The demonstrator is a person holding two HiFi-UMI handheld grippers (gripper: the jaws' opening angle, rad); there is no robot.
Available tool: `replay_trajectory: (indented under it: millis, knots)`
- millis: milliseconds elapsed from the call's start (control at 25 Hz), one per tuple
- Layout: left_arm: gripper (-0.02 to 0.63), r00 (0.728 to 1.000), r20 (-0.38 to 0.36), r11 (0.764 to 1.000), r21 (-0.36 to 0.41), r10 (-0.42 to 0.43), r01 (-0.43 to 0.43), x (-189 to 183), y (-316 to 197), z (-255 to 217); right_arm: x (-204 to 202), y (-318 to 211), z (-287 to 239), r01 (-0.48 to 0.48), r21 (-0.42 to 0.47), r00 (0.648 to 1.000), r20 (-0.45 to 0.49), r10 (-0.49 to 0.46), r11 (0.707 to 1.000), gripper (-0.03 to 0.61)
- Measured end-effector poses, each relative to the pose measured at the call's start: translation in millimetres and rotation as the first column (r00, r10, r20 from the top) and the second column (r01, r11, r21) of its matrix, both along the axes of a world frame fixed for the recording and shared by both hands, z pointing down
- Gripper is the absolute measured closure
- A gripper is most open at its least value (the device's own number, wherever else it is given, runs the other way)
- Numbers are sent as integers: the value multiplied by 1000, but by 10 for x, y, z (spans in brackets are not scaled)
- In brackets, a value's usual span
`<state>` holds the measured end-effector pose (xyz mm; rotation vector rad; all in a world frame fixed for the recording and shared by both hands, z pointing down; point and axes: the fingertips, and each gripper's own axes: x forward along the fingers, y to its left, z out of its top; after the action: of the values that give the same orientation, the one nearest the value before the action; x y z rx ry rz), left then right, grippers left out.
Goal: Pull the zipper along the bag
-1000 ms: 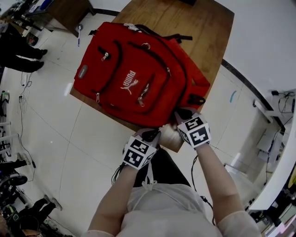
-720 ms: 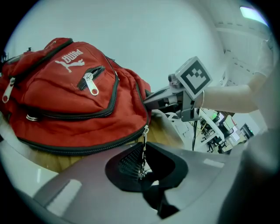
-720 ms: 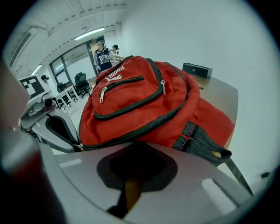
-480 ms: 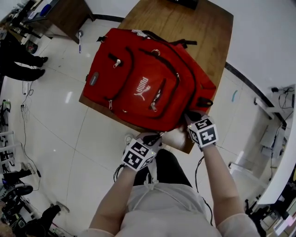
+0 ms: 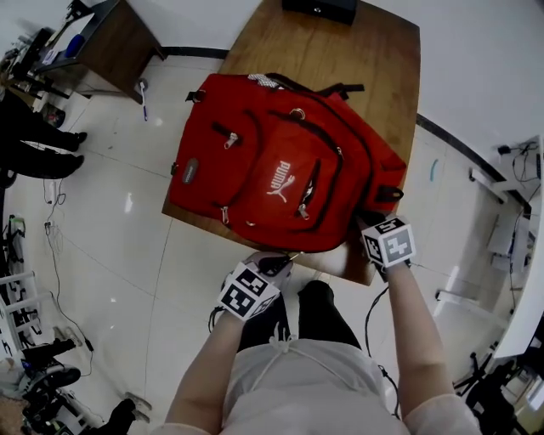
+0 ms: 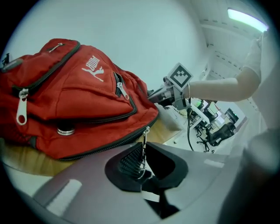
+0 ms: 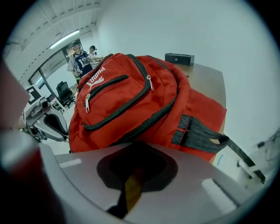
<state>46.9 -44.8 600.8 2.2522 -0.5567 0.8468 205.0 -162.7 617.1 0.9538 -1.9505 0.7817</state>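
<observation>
the left gripper view alone shows the grip: the left gripper [image 6: 144,158] is clamped nearly closed on the metal zipper pull [image 6: 143,142] at the near edge of the red backpack [image 5: 280,170]. the right gripper view puts the right gripper [image 7: 133,168] at the backpack's near right corner beside a grey strap [image 7: 199,133], jaws almost together; whether they pinch fabric i cannot tell. only the head view shows the backpack lying flat on the wooden table [image 5: 387,68]. the grippers stand farther apart than a second ago, the left one having gone left. a black box [image 5: 319,8] sits at the table's far end; bystanders' legs [image 5: 38,93] show far left.
</observation>
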Motion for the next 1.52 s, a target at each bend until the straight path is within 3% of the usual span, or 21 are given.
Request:
replay_trajectory:
  millis: [400, 720, 880, 1040, 1160, 1520]
  knots:
    - [586, 997, 32, 997, -22, 76, -75, -368, -62, 72, -8, -4, 45, 7, -8, 976, -215, -8, 1000, 572]
    - [592, 990, 112, 996, -7, 89, -88, -883, -244, 129, -3, -20, 42, -14, -28, 970, -245, 7, 999, 572]
    - [600, 995, 77, 998, -18, 57, -56, -1006, -302, 76, 10, -28, 40, -29, -27, 965, -260, 21, 999, 572]
    - [601, 980, 133, 988, 16, 149, -152, -1038, -255, 82, 1, -31, 52, -40, -37, 962, -271, 29, 999, 572]
    - [601, 972, 162, 983, 42, 169, -178, -1110, -314, 70, 17, -33, 53, -51, -31, 959, -279, 41, 998, 572]
    - [600, 978, 148, 986, 47, 148, -157, -1368, -474, 23, 16, -37, 55, -88, -19, 953, -292, 79, 996, 572]
